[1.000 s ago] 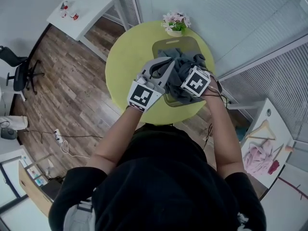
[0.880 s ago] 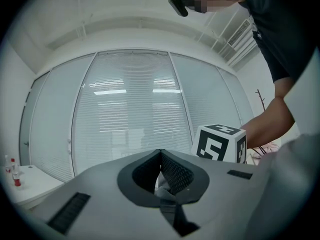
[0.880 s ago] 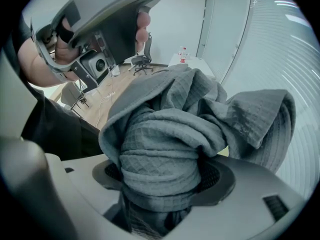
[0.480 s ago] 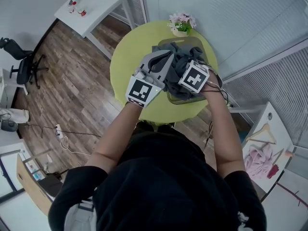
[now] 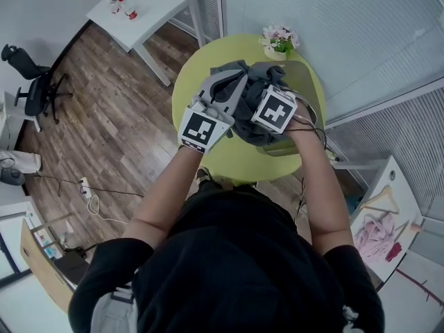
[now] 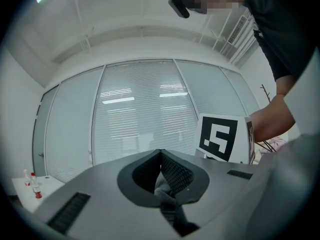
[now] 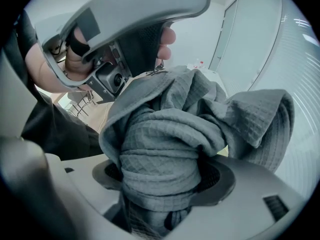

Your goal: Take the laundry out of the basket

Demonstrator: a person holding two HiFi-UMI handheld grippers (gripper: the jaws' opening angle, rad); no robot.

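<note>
Holding a crumpled grey waffle-weave cloth (image 5: 253,92) bunched up above the round yellow-green worktop (image 5: 208,64), shared between both tongs. Pinching a thin fold of it with the left tongs (image 6: 160,159), pressed together with only that sliver between the pads. Clamping a fat roll of the same cloth with the right tongs (image 7: 162,179), spread wide yet squeezing on both sides. Hanging mostly over the near edge of the olive-grey rectangular basket (image 5: 311,92) on the worktop's right part; probably clear of the basket's inside, though hard to say under the bundle. Beyond, at the worktop's far rim, a small pot of pink and white flowers (image 5: 279,39). Further left, on the wooden floor, a white rectangular side table (image 5: 149,9).
</note>
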